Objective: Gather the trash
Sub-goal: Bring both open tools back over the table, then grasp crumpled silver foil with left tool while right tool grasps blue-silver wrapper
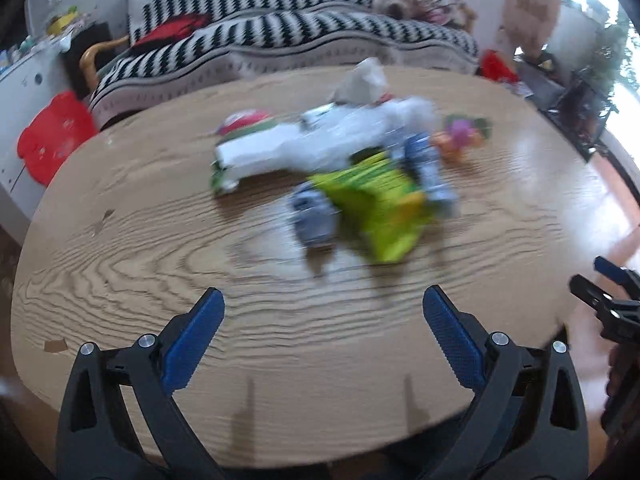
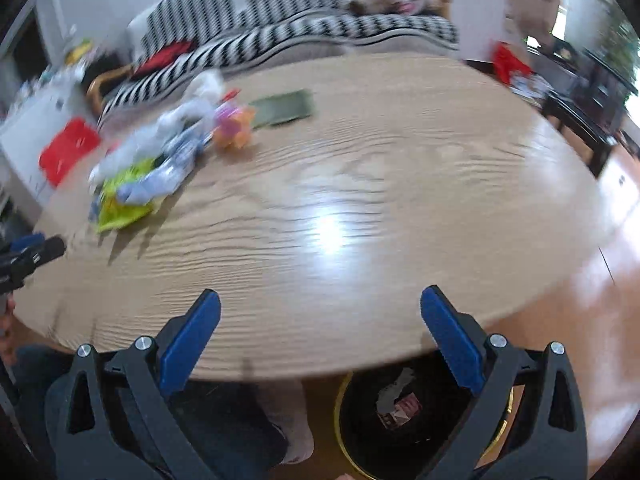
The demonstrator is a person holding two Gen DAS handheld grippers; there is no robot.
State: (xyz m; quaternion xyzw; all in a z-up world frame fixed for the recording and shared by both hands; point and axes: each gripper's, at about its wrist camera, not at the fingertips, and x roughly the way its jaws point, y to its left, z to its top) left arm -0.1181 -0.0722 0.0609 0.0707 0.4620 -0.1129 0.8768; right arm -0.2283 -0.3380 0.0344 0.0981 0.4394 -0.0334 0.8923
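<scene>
**Meanwhile, both grippers gaping over the table**

The left gripper [image 1: 322,306] and right gripper [image 2: 320,306] are hanging wide open, holding nothing, above the near edge of the oval light-wood table [image 1: 120,248]. A blurred heap of white, green and blue wrappers [image 1: 340,164] is lying mid-table. A black, gold-rimmed bin [image 2: 400,432] holding scraps is standing below that edge.

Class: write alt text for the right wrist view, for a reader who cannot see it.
Open tongs hang empty over a wooden table's near edge. A blurred heap of wrappers lies far left; a black bin holding paper stands below.
</scene>
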